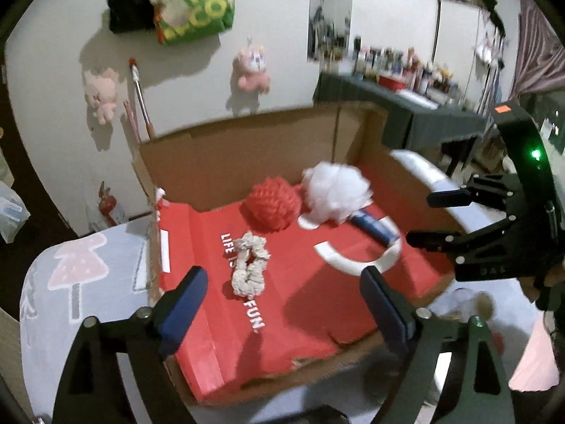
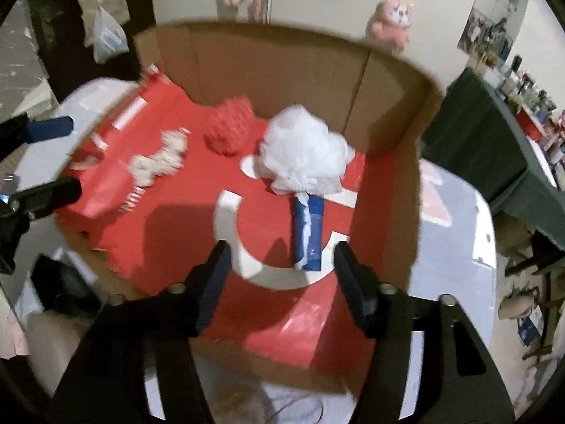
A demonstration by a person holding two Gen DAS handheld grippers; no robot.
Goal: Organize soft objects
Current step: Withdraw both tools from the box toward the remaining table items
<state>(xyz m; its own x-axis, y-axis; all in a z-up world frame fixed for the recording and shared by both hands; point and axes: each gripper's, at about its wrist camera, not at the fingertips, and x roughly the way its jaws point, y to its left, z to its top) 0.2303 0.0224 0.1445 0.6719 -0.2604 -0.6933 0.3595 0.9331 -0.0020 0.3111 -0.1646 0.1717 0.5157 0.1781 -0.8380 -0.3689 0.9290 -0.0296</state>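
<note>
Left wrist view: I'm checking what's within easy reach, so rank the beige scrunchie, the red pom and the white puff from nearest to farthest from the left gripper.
Measured from the left gripper:
1. Beige scrunchie, just ahead between the open fingers, mid-box.
2. Red pom, behind it near the back wall.
3. White puff, farthest, back right; only slightly beyond the pom.

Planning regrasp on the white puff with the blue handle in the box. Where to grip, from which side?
Probably the blue handle, from above, jaws across its width. It lies flat, pointing toward the right gripper, clear of the white puff; the box wall crowds one side.
</note>
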